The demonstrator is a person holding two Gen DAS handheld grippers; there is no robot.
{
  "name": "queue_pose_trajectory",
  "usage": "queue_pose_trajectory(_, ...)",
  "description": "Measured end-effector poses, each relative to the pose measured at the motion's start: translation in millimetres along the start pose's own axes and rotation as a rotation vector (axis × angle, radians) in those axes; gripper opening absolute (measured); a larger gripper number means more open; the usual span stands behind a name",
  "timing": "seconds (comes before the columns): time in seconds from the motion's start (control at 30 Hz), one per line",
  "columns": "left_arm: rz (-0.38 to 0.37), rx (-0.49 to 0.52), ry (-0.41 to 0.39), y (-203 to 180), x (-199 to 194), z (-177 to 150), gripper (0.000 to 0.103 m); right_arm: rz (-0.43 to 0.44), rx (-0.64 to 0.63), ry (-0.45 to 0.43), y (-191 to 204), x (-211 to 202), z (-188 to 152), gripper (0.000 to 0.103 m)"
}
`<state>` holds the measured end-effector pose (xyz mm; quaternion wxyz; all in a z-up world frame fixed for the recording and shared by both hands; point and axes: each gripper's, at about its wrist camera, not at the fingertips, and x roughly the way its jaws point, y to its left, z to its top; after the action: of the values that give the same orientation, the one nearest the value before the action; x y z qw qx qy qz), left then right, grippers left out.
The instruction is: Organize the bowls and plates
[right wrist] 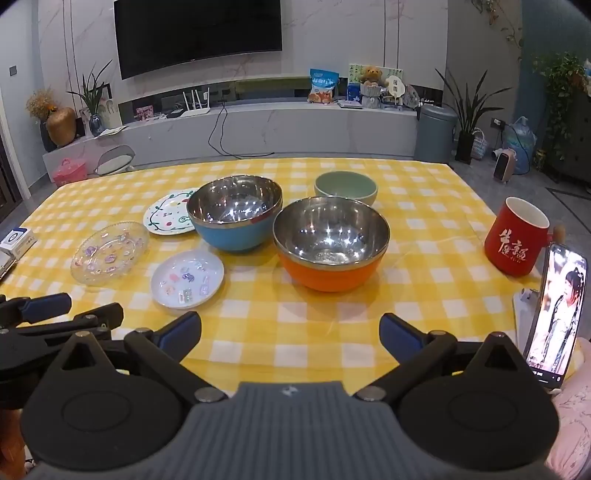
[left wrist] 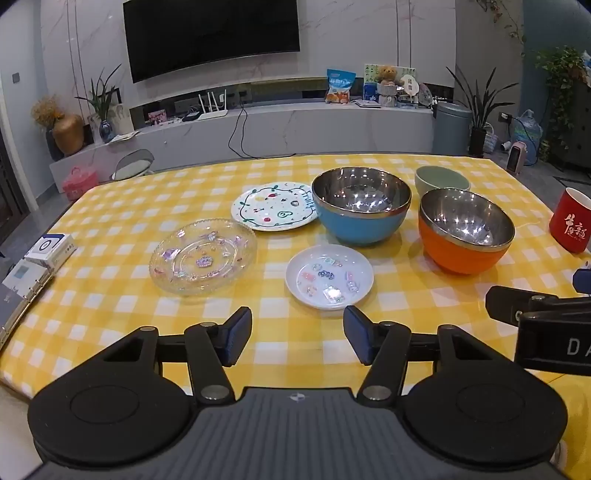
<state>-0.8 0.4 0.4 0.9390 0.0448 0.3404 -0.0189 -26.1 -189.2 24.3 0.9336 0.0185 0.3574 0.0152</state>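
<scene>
Grippers both hovering spread and empty over table's (right wrist: 424,206) near edge: left gripper (left wrist: 297,338), right gripper (right wrist: 290,334); orange bowl (right wrist: 330,245), blue bowl (right wrist: 234,218) sitting mid-table.

Stuff we've got lying around the living room besides the dishes

We see a red mug (right wrist: 515,242) with white lettering on the right of the yellow checked tablecloth (right wrist: 332,332), and a phone (right wrist: 557,314) propped upright just beside it playing a video; at the left edge sit a small white box (left wrist: 50,251) and a ring binder (left wrist: 18,295). Behind the table we spot a big dark TV (left wrist: 210,35) on the wall, a router (left wrist: 212,109), a snack bag (left wrist: 340,86) and a teddy bear (left wrist: 387,75) on the long shelf, a gold vase (left wrist: 68,133) far left, a grey bin (left wrist: 452,127) and a water jug (left wrist: 526,134) far right
</scene>
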Motion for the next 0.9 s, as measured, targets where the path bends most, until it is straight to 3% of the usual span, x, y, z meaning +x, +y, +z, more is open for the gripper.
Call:
queue_pose_trajectory(0.17,-0.017,-0.032,0.035,3.5,2.7,-0.3,0.061,0.004,0.001,-0.007,-0.9,-0.6,-0.5,0.100)
queue_pose_trajectory(0.9,-0.006,-0.039,0.037,6.4,3.0,-4.6,0.060,-0.009,-0.018,-0.015,7.8,-4.0,-0.9,0.100)
